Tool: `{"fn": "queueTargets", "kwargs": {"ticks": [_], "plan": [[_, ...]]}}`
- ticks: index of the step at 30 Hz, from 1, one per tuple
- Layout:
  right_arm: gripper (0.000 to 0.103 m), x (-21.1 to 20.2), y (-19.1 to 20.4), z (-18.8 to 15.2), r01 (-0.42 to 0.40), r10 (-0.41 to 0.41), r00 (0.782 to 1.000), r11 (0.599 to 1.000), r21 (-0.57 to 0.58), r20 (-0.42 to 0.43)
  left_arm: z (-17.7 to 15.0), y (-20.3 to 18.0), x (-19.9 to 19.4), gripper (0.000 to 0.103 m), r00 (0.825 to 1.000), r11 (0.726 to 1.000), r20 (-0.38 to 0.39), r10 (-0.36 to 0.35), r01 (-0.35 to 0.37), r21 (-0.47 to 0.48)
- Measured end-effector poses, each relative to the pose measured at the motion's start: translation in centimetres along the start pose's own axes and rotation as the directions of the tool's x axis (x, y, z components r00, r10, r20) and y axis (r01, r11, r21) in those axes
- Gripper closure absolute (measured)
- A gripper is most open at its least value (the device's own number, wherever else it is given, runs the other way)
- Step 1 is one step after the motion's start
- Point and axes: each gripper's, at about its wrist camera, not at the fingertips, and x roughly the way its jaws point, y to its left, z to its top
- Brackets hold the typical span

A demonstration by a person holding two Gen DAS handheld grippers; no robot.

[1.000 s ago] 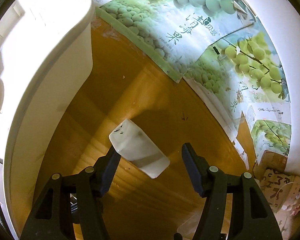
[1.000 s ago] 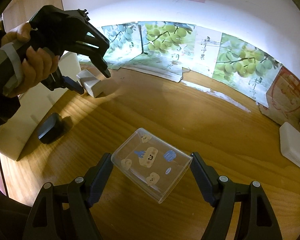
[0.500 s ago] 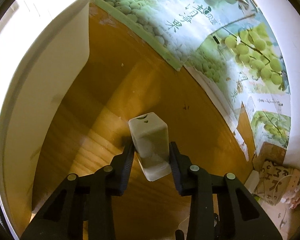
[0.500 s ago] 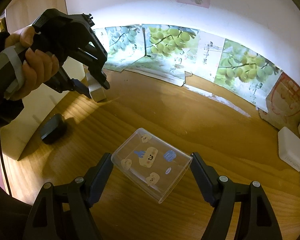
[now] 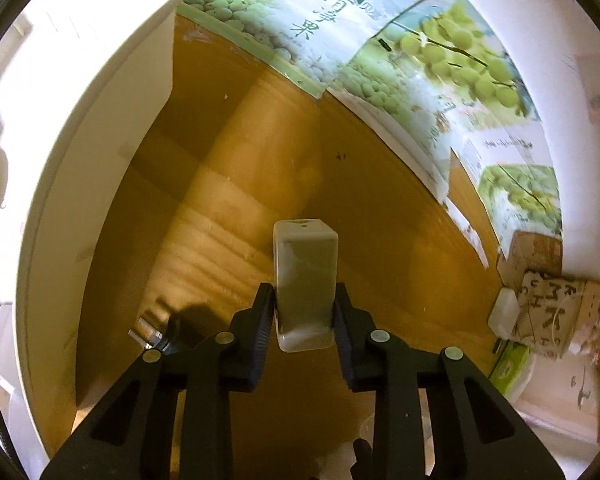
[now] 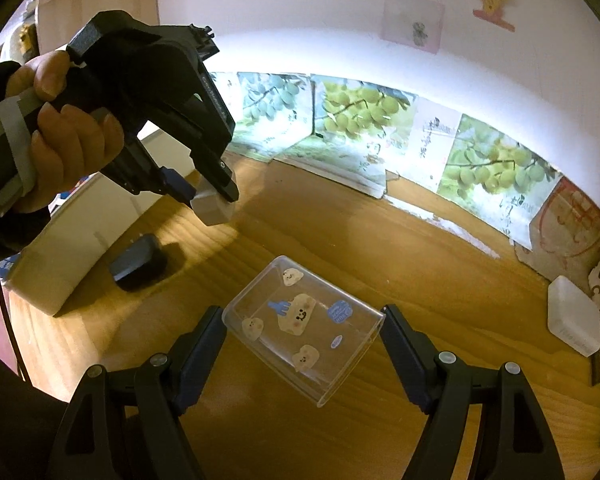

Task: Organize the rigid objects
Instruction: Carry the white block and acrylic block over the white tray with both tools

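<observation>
My left gripper (image 5: 305, 304) is shut on a small white block-shaped charger (image 5: 305, 280) and holds it above the wooden table (image 5: 380, 208). The right wrist view shows that same gripper (image 6: 206, 198) with the white charger (image 6: 212, 209) lifted off the table at the left. My right gripper (image 6: 302, 340) holds a clear plastic box with cartoon stickers (image 6: 300, 324) between its wide-set fingers, above the table.
A large white bin (image 5: 100, 128) stands at the left. A black adapter (image 6: 138, 266) lies beside it. Grape-print cardboard (image 6: 340, 120) lines the back wall. A white square box (image 6: 574, 320) sits at the far right.
My left gripper closed on the white charger and lifted it off the table. The right gripper has kept the clear box and risen slightly.
</observation>
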Motion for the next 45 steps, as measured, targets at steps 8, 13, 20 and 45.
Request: {"fn": "queueTargets", "kwargs": {"ticks": [8,13,20,45], "plan": [[0.024,-1.8,1.8,-0.4,-0.015,0.016,0.999,0.999,-0.029,0.032,-2.9,0.5,-2.2,0.072,1.000,0.999,0.021,0.013,-0.014,0.047],[0.024,-2.7,3.3,-0.7,-0.031,0.034,0.998,0.998,-0.062,0.049,-4.7,1.3,-3.4,0.072,0.997,0.995,0.040,0.062,-0.065,0.081],[0.024,-3.3,5.1,-0.8,-0.065,0.071,0.996,0.993,-0.103,0.060,-6.8,3.5,-5.7,0.072,0.993,0.991,0.073,0.092,-0.098,0.094],[0.024,-3.0,11.9,0.2,-0.223,0.229,0.971,0.971,-0.082,0.063,-9.3,9.9,-12.2,0.072,0.966,0.968,0.184,0.184,-0.210,0.137]]}}
